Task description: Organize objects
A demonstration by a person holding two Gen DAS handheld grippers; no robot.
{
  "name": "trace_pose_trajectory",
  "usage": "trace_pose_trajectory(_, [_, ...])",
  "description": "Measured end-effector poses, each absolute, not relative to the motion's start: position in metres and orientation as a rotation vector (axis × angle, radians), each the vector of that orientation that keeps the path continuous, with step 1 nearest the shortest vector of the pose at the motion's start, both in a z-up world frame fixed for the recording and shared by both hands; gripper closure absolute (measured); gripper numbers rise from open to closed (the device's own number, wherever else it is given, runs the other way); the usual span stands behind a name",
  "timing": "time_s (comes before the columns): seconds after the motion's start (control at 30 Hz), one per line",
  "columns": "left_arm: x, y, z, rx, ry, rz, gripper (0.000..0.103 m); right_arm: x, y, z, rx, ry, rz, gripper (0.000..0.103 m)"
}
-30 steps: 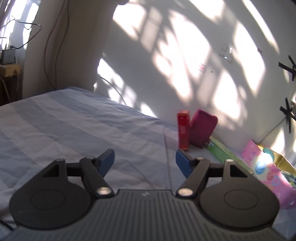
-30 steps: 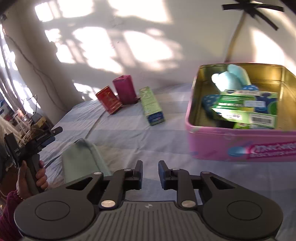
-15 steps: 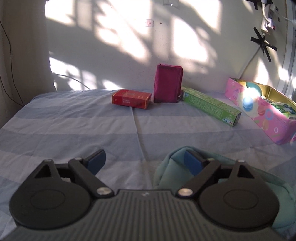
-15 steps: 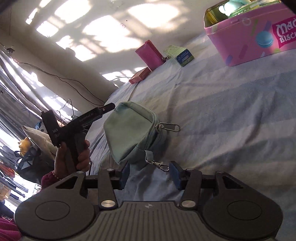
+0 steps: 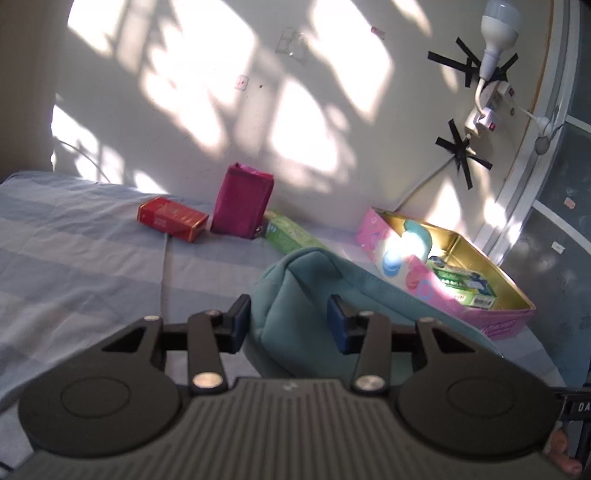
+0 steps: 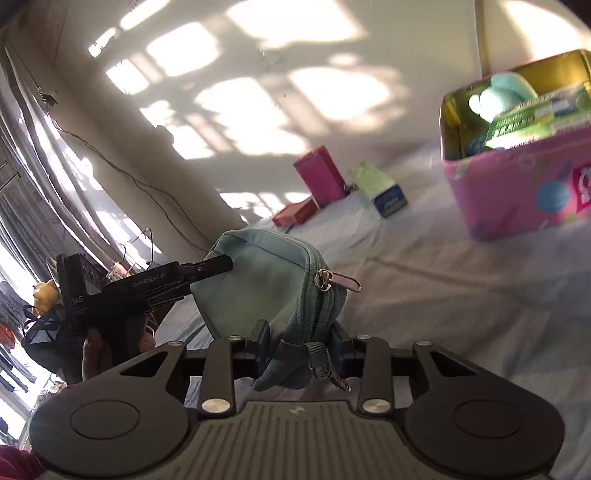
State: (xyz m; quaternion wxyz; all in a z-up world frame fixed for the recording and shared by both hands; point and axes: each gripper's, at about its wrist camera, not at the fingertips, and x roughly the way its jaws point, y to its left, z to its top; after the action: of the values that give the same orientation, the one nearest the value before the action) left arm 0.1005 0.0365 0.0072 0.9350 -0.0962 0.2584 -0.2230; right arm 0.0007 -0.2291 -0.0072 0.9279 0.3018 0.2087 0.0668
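I see a bed (image 5: 85, 258) covered with a blue-and-grey striped sheet, a seam running down its middle. Near the wall a red box (image 5: 171, 219) lies flat on it, just beside an upright magenta pouch (image 5: 243, 205). A green carton (image 5: 291, 234) lies on its side next to the pouch. To my right an open pink biscuit tin (image 5: 495, 319) sits on the sheet. I cannot tell whether the teal pouch (image 5: 314, 310) rests on the bed.

Sunlit cream wall (image 5: 177, 92) dappled with window-pane shadows, blue striped bedsheet (image 5: 74, 258) spread below, bare bulb (image 5: 499, 22) fixed with black tape (image 5: 463, 157), white window frame (image 5: 532, 140) at right, grey curtains (image 6: 33, 177) and trailing cable (image 6: 122, 173) at left
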Motion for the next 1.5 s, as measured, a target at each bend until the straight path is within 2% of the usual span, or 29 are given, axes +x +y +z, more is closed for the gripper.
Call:
trace_pose_trajectory(0.2, [0.132,-0.075,0.037,-0.152,0.461,-0.567,0.056,-0.021,-0.303,0.011,0.582,0.298,-0.079,0.07])
trace_pose_trajectory(0.53, [0.193,-0.224,0.026,-0.105,0.495,-0.589,0.055,0.0,-0.42,0.002,0.579,0.23,-0.368,0.07])
trace_pose_trajectory(0.63, [0.208,-0.254,0.015,-0.025,0.51,-0.535,0.052,0.024,-0.426,0.0,0.507,0.236,-0.459,0.067])
trace_pose_trajectory(0.7, [0.211,-0.264,0.009,0.022,0.531,-0.53,0.052,0.034,-0.425,-0.001,0.457,0.236,-0.536,0.06])
trace_pose_trajectory(0.73, [0.209,-0.262,0.008,0.024,0.539,-0.536,0.052,0.034,-0.426,-0.002,0.437,0.229,-0.566,0.054])
trace_pose_trajectory(0.8, [0.201,-0.251,0.008,0.012,0.528,-0.567,0.05,0.031,-0.417,0.0,0.425,0.19,-0.579,0.051])
trace_pose_trajectory(1.17, [0.138,-0.141,0.01,0.005,0.455,-0.518,0.048,-0.016,-0.322,0.009,0.333,0.024,-0.43,0.049])
trace_pose_trajectory(1.33, [0.12,-0.089,-0.023,0.092,0.526,-0.407,0.048,-0.013,-0.259,-0.001,0.373,0.08,-0.256,0.049])
trace_pose_trajectory(1.5, [0.125,-0.03,-0.056,0.06,0.636,-0.255,0.048,0.03,-0.2,-0.019,0.306,0.266,-0.102,0.049])
